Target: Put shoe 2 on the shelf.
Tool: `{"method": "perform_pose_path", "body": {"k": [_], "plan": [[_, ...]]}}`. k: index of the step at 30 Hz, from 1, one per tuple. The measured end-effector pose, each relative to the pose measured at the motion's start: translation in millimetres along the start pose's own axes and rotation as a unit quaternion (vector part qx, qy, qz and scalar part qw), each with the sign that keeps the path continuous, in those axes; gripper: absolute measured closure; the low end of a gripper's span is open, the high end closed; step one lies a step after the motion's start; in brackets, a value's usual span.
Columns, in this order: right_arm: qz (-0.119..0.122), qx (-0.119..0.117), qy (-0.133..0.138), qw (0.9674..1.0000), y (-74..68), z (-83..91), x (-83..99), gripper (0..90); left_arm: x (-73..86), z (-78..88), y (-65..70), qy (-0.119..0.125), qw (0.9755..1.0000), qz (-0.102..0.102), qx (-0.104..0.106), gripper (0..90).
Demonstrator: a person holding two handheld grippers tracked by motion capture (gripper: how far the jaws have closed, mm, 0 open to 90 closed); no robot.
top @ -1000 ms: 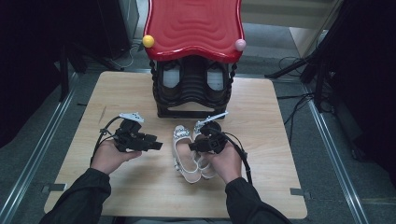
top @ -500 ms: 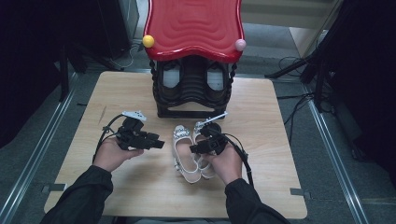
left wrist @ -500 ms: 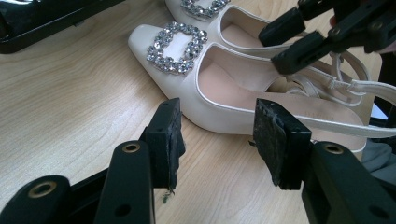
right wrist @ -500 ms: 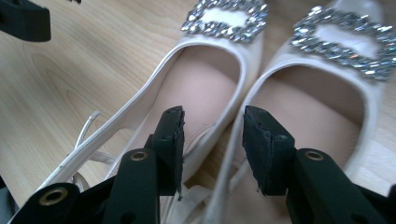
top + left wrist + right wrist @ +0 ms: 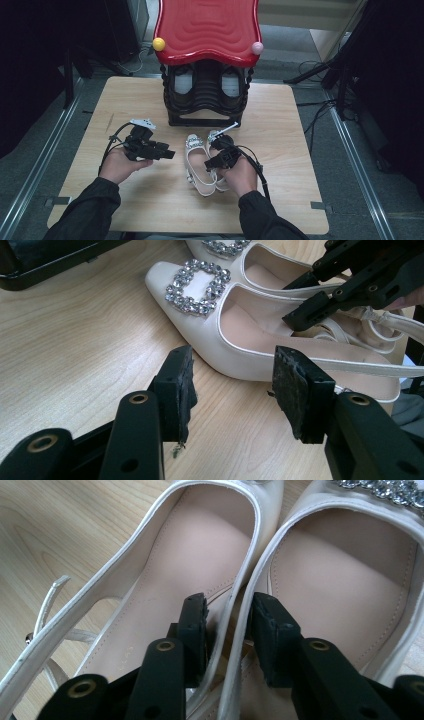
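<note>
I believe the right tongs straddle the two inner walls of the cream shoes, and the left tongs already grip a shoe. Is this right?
Not quite. The left tongs grip nothing: the left gripper view shows them open beside the cream shoes. The right tongs do straddle the two inner walls.

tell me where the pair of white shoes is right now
In the high view the white shoes lie side by side at the table's near middle, before the red and black shoe rack, with the right gripper on them.

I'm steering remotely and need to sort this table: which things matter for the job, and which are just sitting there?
In the job:
- pair of white sandals, inner edges together between the right tongs, whose jaws have just been closing
- left tongs, open, beside them

Lying about:
- red-topped shoe rack, another pair inside
- table
</note>
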State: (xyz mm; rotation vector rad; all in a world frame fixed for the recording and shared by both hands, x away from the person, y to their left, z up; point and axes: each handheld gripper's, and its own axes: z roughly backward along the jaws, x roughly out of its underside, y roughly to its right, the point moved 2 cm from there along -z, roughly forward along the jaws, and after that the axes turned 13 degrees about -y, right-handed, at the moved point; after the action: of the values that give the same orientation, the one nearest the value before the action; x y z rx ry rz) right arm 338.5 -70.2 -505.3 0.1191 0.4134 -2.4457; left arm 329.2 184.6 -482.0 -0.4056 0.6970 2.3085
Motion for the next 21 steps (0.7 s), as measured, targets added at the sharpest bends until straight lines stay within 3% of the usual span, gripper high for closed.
{"method": "perform_pose_path", "body": {"k": [8, 16, 21], "plan": [[-0.018, 0.0, -0.012, 0.9998, 0.7, 2.5, -3.6, 81.7, 0.4, 0.4, -1.5, -0.002, 1.0, 0.001, 0.001, 51.1], [-0.024, -0.004, -0.011, 0.9996, 3.7, 5.2, -4.1, 86.1, 0.5, 1.0, 0.1, 0.001, 1.0, -0.003, 0.004, 51.2], [-0.012, -0.011, -0.01, 0.9998, 7.7, 12.6, -5.1, 86.5, 2.3, 4.7, -3.5, 0.005, 1.0, 0.001, 0.002, 51.2]]}}
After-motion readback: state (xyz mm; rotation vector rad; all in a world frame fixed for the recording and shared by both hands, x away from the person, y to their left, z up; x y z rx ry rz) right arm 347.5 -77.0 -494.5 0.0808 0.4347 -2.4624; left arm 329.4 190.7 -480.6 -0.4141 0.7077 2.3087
